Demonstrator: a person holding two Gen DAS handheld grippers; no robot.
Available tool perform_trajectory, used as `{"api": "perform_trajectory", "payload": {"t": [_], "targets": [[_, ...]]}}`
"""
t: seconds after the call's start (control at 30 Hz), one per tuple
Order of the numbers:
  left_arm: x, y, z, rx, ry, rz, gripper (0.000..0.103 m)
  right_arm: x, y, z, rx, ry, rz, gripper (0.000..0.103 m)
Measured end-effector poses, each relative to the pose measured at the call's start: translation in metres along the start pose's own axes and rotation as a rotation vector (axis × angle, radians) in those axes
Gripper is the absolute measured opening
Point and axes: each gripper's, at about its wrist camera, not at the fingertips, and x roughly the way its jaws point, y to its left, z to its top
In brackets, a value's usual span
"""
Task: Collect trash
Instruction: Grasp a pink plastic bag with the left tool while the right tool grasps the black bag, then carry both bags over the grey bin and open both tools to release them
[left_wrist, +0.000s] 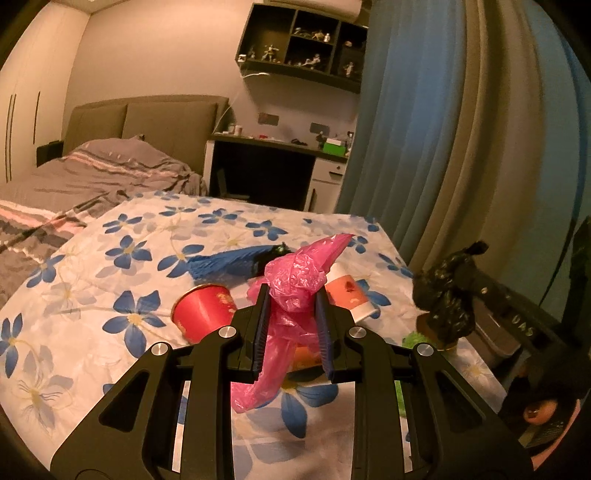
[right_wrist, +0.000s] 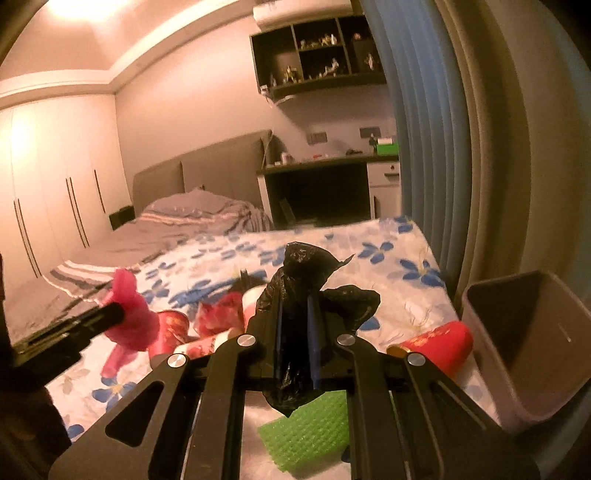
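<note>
My left gripper (left_wrist: 293, 295) is shut on a crumpled pink plastic bag (left_wrist: 295, 291), held above the flowered bedsheet (left_wrist: 110, 295). The pink bag also shows in the right wrist view (right_wrist: 133, 317). My right gripper (right_wrist: 295, 306) is shut on a crumpled black plastic bag (right_wrist: 310, 280), held above the sheet; it also shows in the left wrist view (left_wrist: 447, 291). A grey bin (right_wrist: 517, 343) stands open at the right, beside the bed edge. On the sheet lie a red paper cup (left_wrist: 203, 306), a white and orange tube (left_wrist: 351, 291), a blue wrapper (left_wrist: 225, 262), a red can (right_wrist: 439, 343) and a green foam net (right_wrist: 306, 432).
A blue and beige curtain (left_wrist: 424, 129) hangs close on the right. A second bed with grey bedding (left_wrist: 92, 173) lies at the left. A dark desk (left_wrist: 273, 166) and wall shelves (left_wrist: 306, 40) stand at the back.
</note>
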Motion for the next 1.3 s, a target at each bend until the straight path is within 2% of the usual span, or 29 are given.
{"api": "perform_trajectory", "payload": {"t": [0.27,0.57,0.97,1.3], "targets": [[-0.005,-0.028,0.001,0.044,-0.012,-0.031,0.023,-0.030,-0.008,0.005,-0.009,-0.054,-0.004,0.013],[0.002,-0.064,0.003,0.102,-0.011,-0.076,0.023,-0.045,-0.025,0.005,-0.005,-0.082,-0.046,0.013],[0.027,-0.129,0.009,0.184,-0.004,-0.159,0.023,-0.065,-0.063,0.005,0.021,-0.118,-0.134,0.013],[0.046,-0.185,0.014,0.246,-0.022,-0.247,0.023,-0.084,-0.108,0.006,0.044,-0.154,-0.239,0.013]]}}
